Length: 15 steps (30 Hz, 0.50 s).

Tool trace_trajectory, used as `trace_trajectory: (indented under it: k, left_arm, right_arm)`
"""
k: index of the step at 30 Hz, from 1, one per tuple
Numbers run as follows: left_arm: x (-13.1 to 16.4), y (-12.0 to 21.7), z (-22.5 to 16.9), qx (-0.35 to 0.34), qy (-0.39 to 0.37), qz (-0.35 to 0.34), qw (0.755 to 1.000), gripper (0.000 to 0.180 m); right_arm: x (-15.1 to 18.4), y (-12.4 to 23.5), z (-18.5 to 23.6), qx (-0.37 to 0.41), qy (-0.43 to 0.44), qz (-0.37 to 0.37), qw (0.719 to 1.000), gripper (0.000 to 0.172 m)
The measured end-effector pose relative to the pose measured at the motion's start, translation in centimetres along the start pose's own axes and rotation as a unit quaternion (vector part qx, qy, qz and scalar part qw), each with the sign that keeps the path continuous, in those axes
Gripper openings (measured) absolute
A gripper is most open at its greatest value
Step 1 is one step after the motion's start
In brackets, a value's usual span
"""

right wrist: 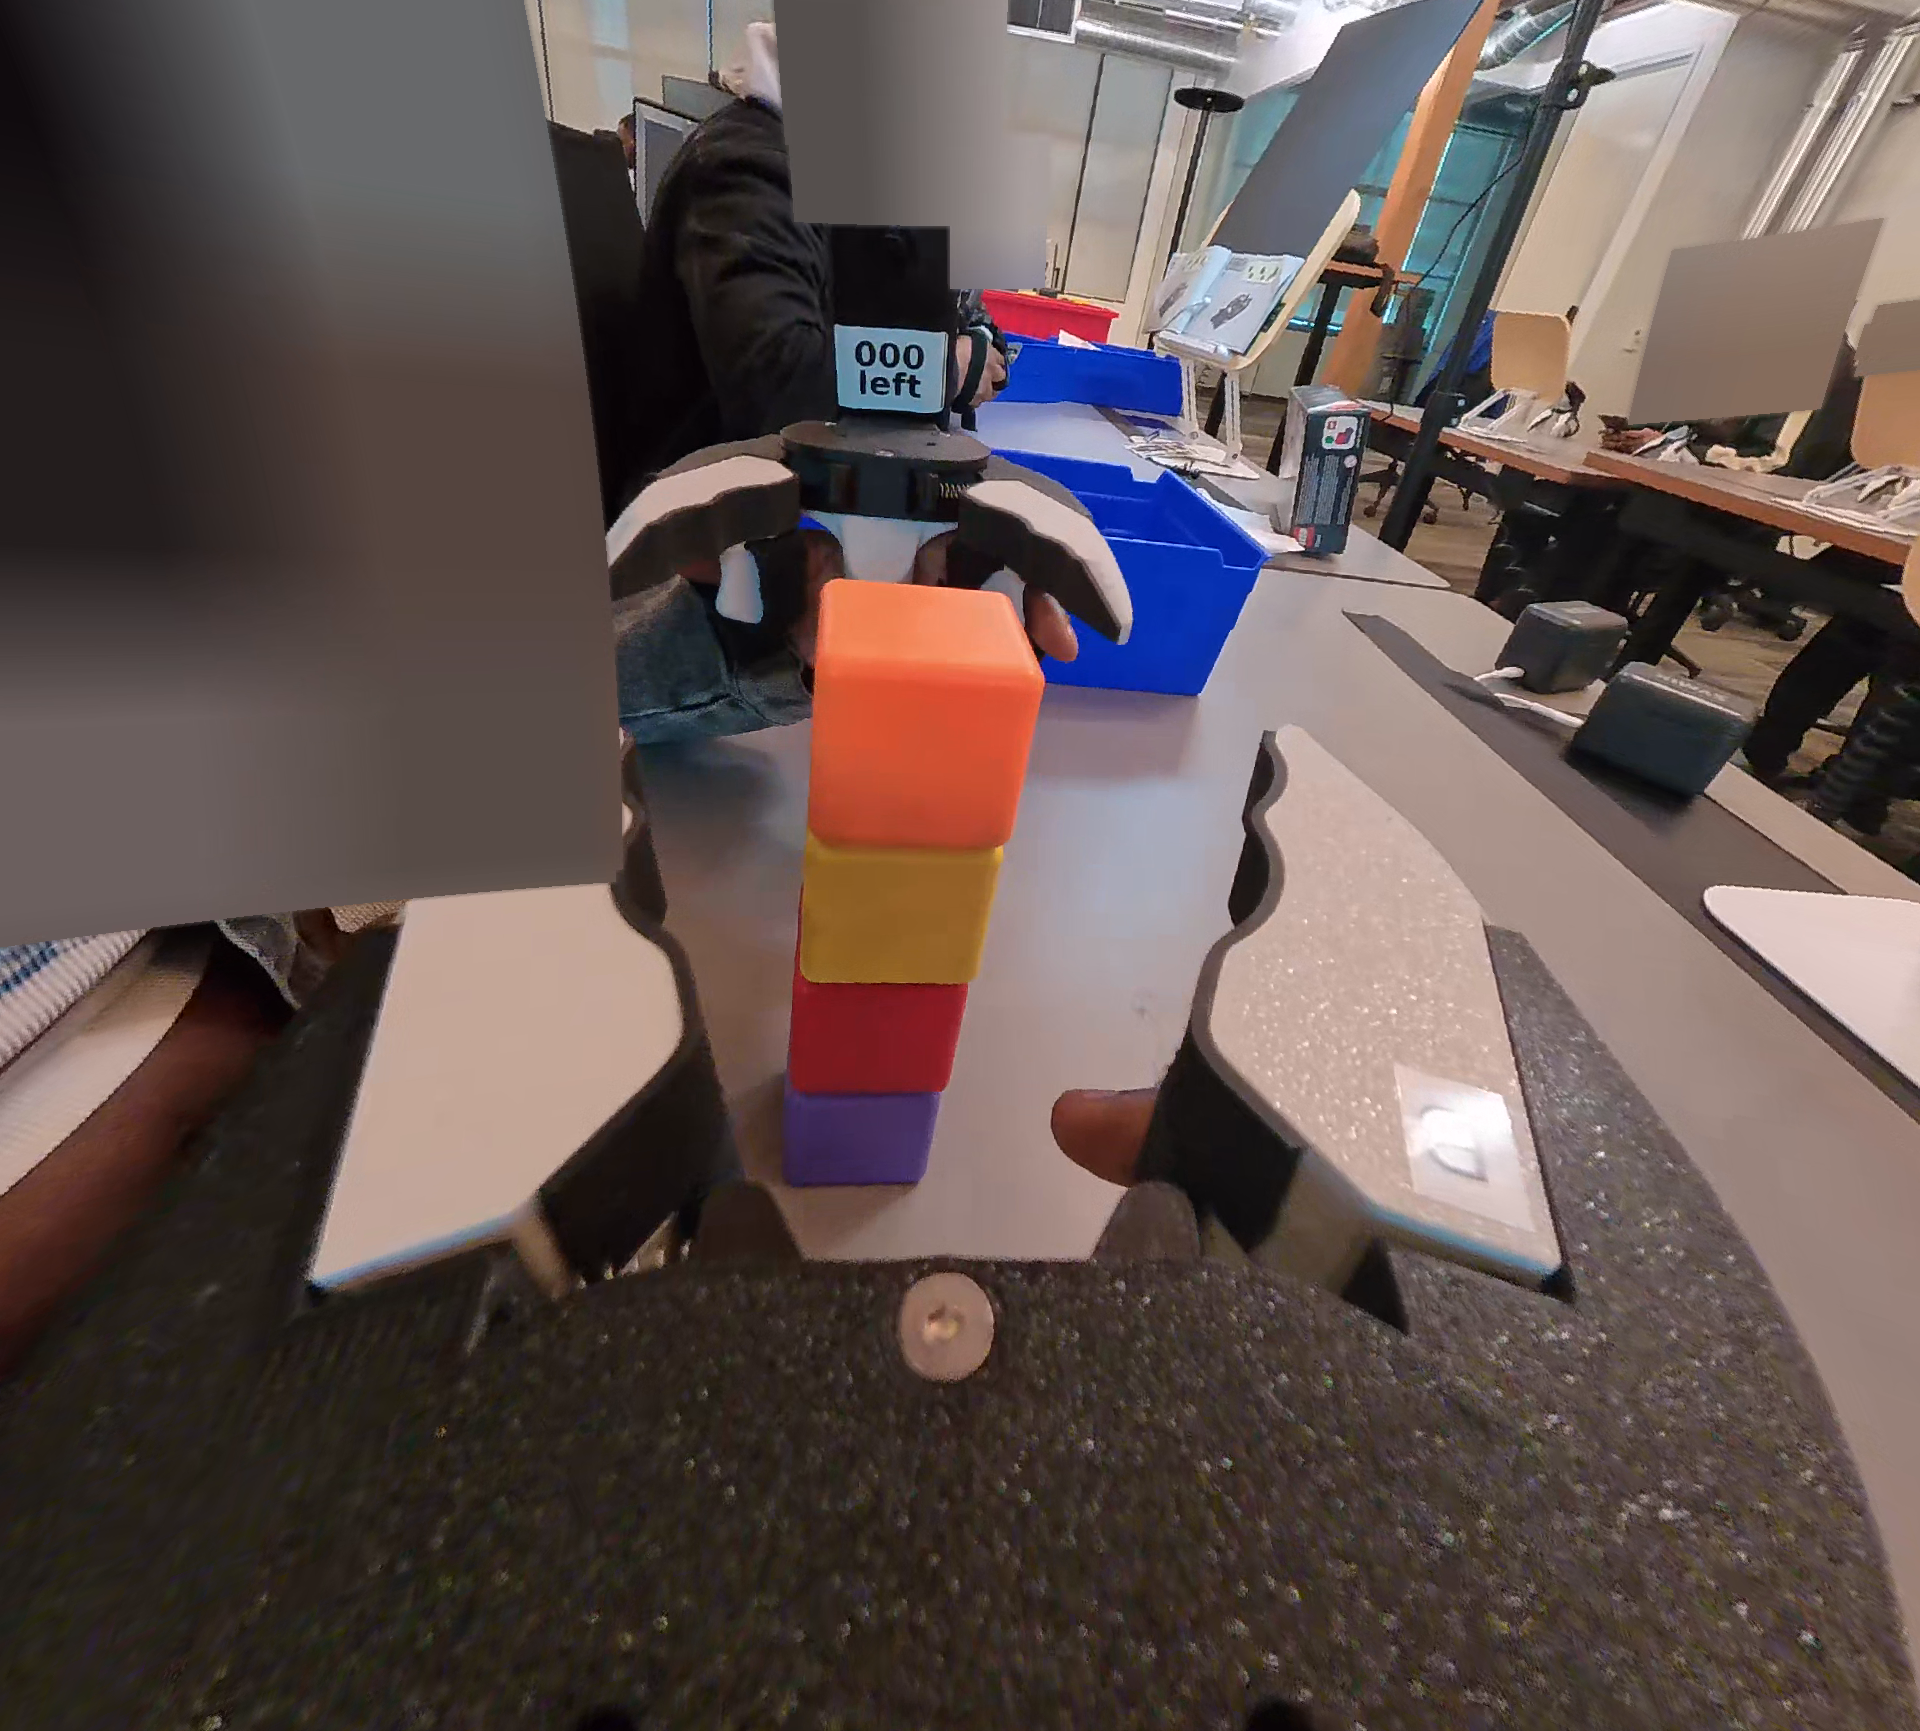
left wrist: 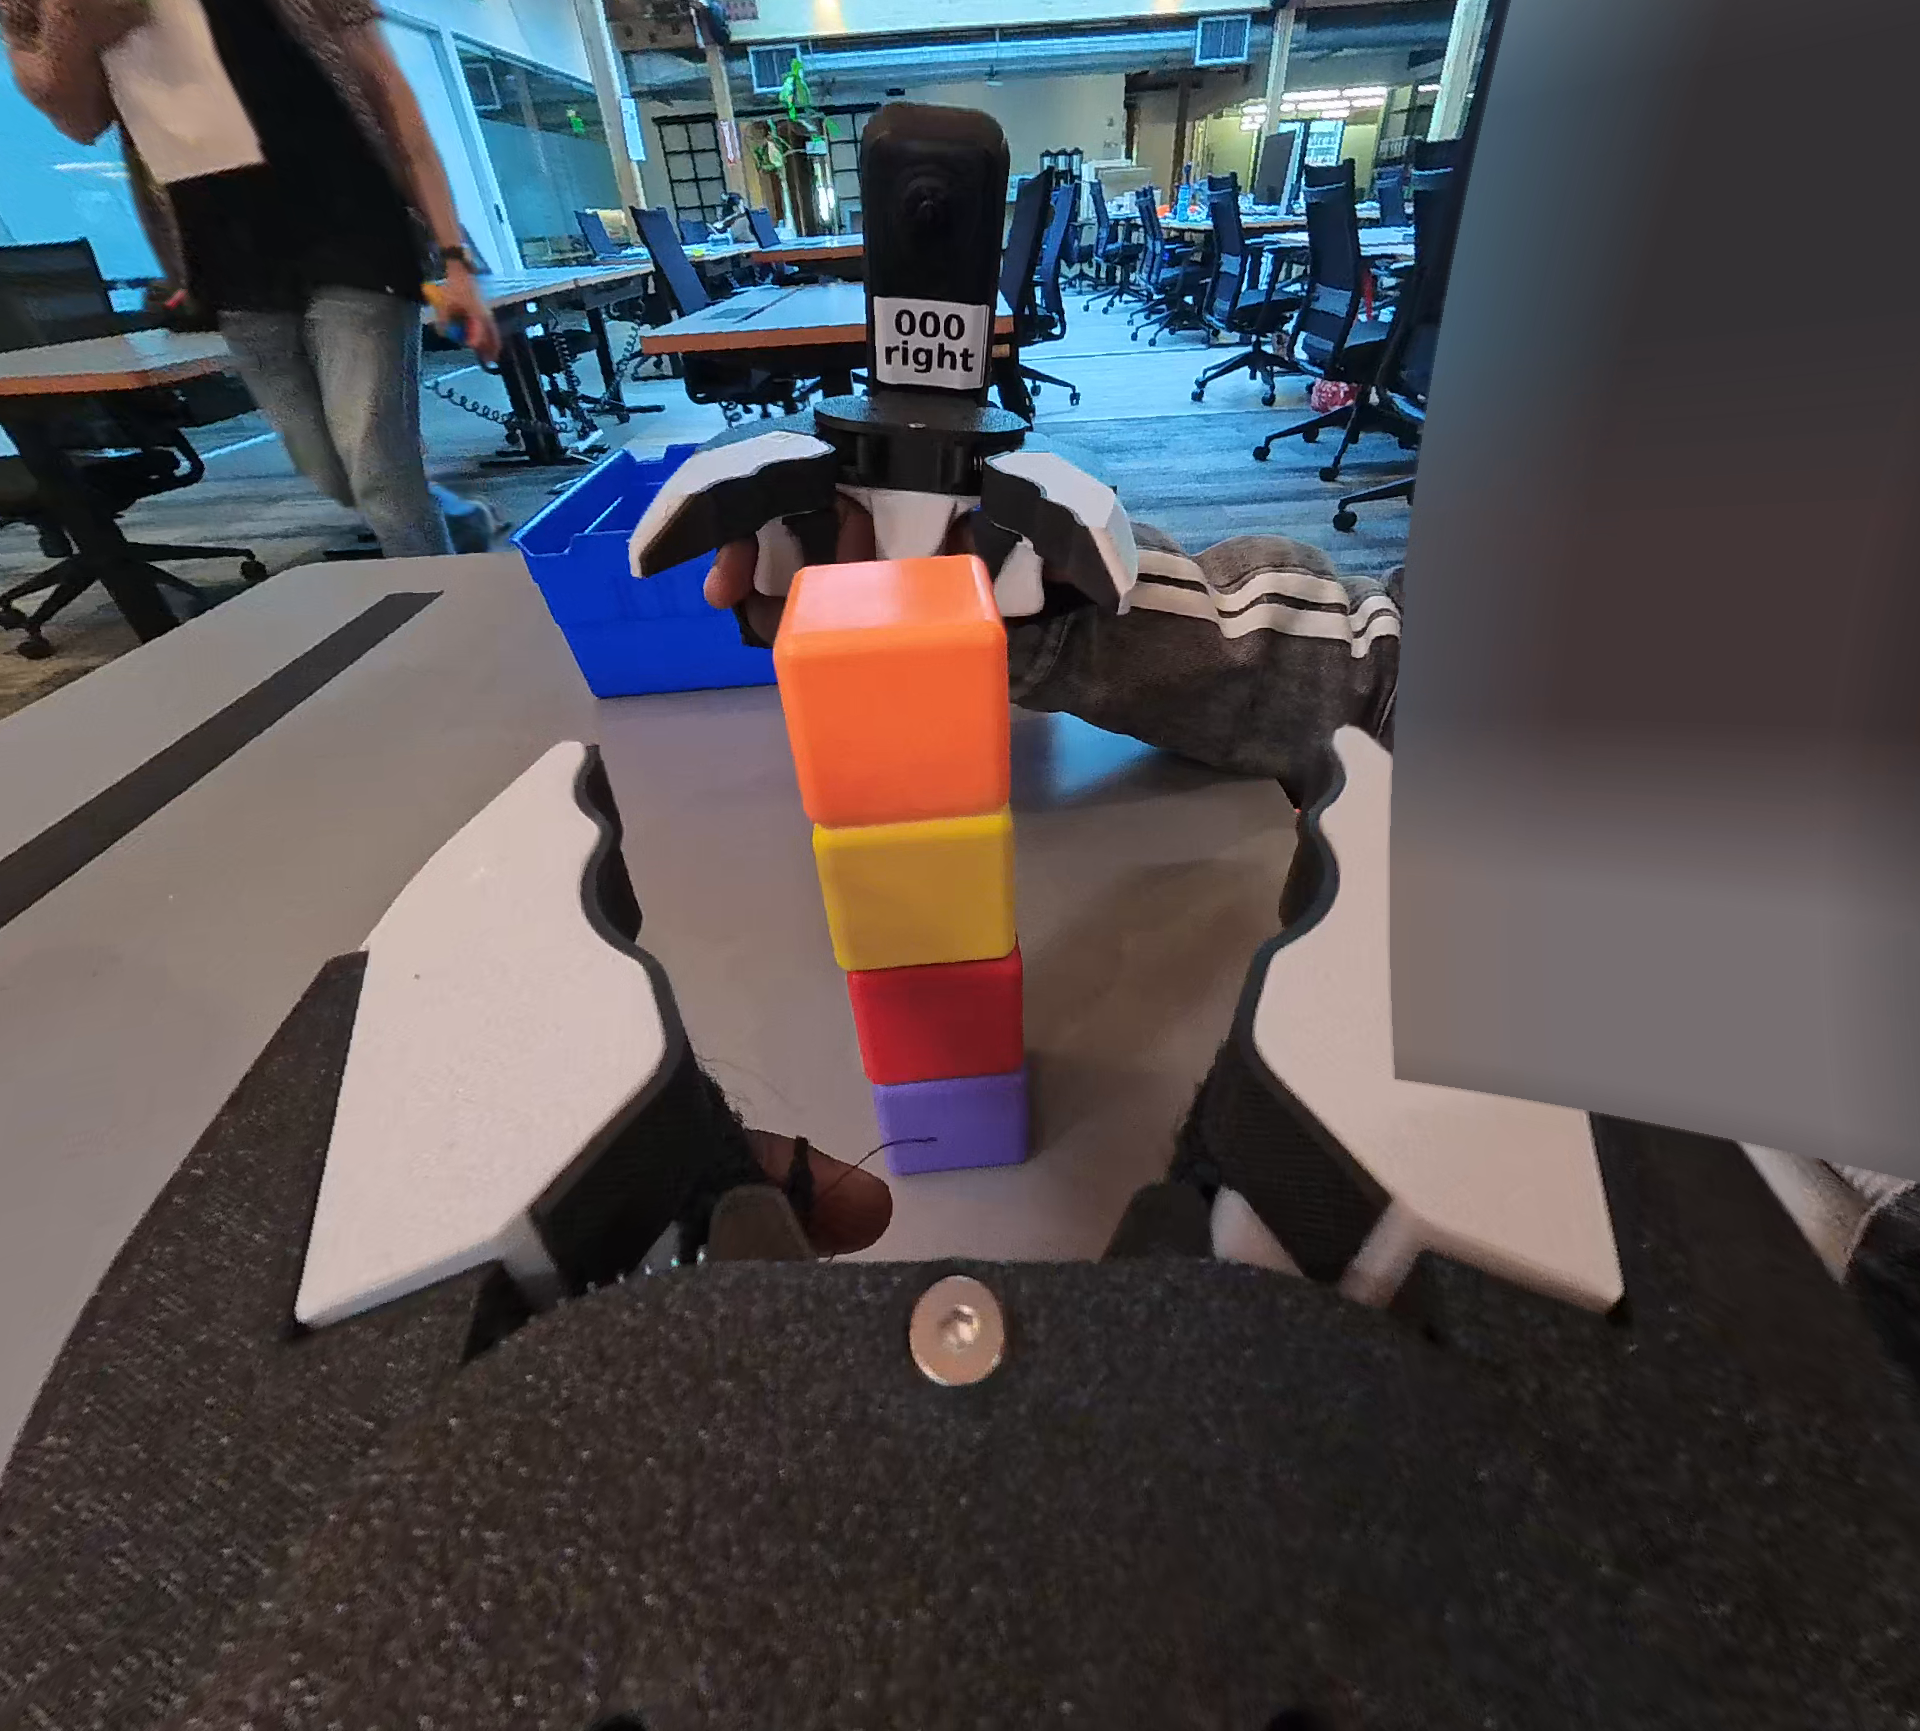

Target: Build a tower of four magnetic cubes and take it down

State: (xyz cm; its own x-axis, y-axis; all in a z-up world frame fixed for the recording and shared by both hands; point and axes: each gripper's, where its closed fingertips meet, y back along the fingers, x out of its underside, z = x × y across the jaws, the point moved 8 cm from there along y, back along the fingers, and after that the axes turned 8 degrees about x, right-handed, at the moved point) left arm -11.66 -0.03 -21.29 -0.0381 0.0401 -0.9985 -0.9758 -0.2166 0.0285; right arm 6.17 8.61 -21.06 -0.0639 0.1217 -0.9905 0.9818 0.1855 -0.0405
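Currently: four-cube tower (left wrist: pixel 914 860), orange over yellow, red, purple, upright on grey table (left wrist: pixel 312 746), between wide-open, untouching left gripper (left wrist: pixel 956 840) and right gripper (right wrist: pixel 945 840); nothing held.

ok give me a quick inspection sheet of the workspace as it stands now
surface: grey table with a dark strip along it.
job's things: tower of four cubes, upright; from the top orange cube, yellow cube, red cube, purple cube; slightly staggered.
clutter: blue bin behind the tower; a second blue bin; dark boxes at the table edge.
grippers: left tool open, tower between its fingers, untouched; right tool open, likewise apart from the tower.
cables: white cable by the dark boxes.
surroundings: open office with desks and chairs; a person walking past.
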Motion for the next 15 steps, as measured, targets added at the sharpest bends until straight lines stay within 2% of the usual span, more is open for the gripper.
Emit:
trace_trajectory:
  k: [1,6,13,15]
  left_arm:
    - [0.1,-0.1,0.0,-0.002,0.000,0.002,1.000,0.121]
    - [1.0,-1.6,0.7,-0.039,0.019,0.022,0.999,0.110]
    - [3.1,-3.9,0.7,-0.040,0.031,0.089,0.995,0.093]
    - [3.2,-4.1,0.7,-0.040,0.034,0.089,0.995,0.082]
  right_arm:
    - [-0.1,0.0,0.0,0.001,0.001,-0.002,1.000,0.108]
    - [-0.6,-0.6,0.2,0.012,-0.011,-0.020,1.000,0.100]
    - [-0.4,-1.7,0.5,0.002,-0.041,-0.009,0.999,0.080]
    - [-0.3,-1.9,0.6,-0.002,-0.047,-0.001,0.999,0.075]
